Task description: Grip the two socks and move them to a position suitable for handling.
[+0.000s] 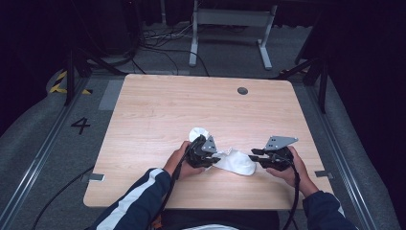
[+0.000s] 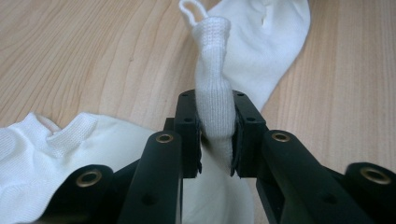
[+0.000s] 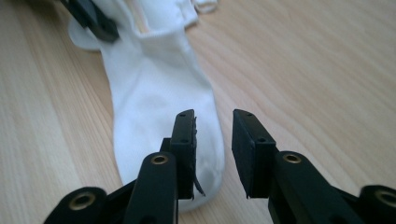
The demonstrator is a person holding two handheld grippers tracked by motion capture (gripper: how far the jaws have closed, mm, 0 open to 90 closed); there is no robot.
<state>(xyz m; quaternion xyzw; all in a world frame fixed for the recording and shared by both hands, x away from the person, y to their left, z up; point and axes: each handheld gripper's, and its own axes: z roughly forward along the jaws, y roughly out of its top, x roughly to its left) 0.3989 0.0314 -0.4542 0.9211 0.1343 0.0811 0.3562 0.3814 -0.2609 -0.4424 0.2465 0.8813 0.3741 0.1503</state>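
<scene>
Hiding part of sock [image 2: 212, 93]: left claw [image 2: 215, 140], pinching.

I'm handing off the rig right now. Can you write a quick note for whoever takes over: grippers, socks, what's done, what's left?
Left gripper: shut on a pinched fold of a white sock, near its cuff.
Right gripper: open, nothing between the jaws, just above the toe of that sock, which lies flat on the table.
Second sock: beside the left gripper, partly behind it.
Done: one end gripped.
Left: probably grip the toe end, then pair or fold the socks.
</scene>
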